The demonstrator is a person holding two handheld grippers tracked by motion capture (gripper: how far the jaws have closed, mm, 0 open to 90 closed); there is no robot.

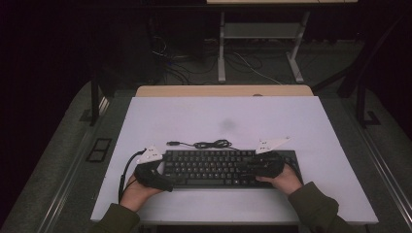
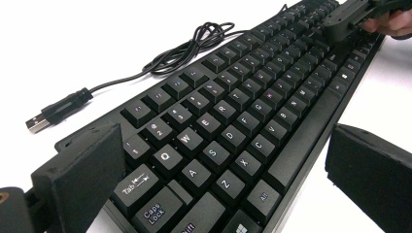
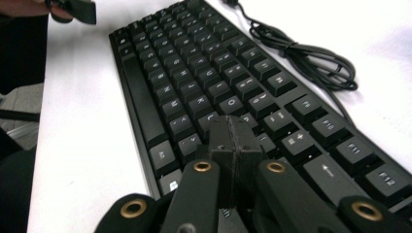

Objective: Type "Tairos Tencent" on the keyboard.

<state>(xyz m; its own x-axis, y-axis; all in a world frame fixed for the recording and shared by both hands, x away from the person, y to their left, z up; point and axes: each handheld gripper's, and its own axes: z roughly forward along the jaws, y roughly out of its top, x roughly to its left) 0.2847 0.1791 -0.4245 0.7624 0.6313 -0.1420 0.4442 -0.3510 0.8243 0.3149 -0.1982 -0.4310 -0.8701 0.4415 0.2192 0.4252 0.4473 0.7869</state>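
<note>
two hand-held grippers work the keyboard (image 1: 228, 168): left hand-held gripper (image 2: 218, 179) gapes astride its left end; right hand-held gripper (image 3: 234, 141), jaws together, presses keys. next, likely another keypress.

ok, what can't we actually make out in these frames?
- Black keyboard: key legends too small in the high view; its near corner is cut off at the bottom edge of the left gripper view.
- Right gripper: whether its shut tips touch a key is hidden by the jaws themselves.
</note>
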